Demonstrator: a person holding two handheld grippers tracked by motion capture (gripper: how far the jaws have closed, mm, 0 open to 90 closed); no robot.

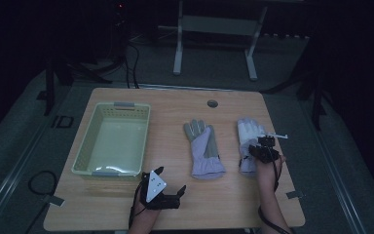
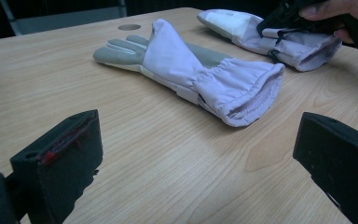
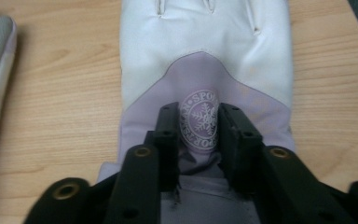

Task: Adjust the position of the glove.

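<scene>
While the left tongs (image 1: 168, 181) sit wide open and empty at the lower middle, the right tongs (image 3: 198, 128) pinch a fold of the right glove (image 3: 205, 60) on the table (image 1: 175, 105).

Dim high view with dark surroundings; both gripper views brighter, sharp

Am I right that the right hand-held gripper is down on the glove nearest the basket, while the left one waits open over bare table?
Not quite. The right hand-held gripper is on the glove with the snowflake badge, the one farther from the green basket; the high view shows this. The glove nearer the basket lies untouched. The left hand-held gripper does wait open over bare table.
</scene>
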